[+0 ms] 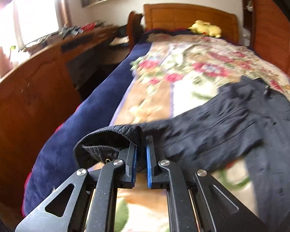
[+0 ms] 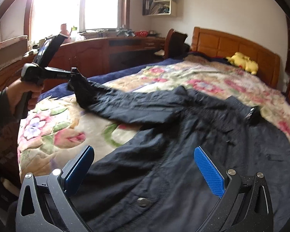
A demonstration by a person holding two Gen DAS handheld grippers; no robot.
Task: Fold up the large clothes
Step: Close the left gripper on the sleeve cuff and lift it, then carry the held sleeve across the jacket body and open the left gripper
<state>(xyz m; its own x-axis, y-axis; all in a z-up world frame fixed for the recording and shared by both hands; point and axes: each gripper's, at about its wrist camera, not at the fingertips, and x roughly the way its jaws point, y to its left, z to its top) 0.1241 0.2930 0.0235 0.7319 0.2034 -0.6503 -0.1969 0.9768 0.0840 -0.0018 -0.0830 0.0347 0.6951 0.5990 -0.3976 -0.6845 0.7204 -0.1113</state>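
Observation:
A large dark navy jacket [image 2: 183, 164] lies spread on the floral bedspread [image 2: 54, 127]. My left gripper [image 1: 141, 145] is shut on the cuff [image 1: 110, 141] of one sleeve. In the right wrist view the left gripper [image 2: 76, 74] holds that sleeve [image 2: 129, 104] lifted and stretched out to the left above the bed. My right gripper [image 2: 143, 166] is open and empty, hovering just over the jacket's lower front near a metal snap button [image 2: 142, 201]. The jacket's body also shows in the left wrist view [image 1: 241, 119].
A wooden headboard [image 2: 235, 46] and a yellow plush toy [image 2: 243, 61] are at the far end of the bed. A long wooden desk [image 2: 106, 48] with clutter runs under the window on the left. A dark blue blanket edge [image 1: 83, 125] hangs on the bed's left side.

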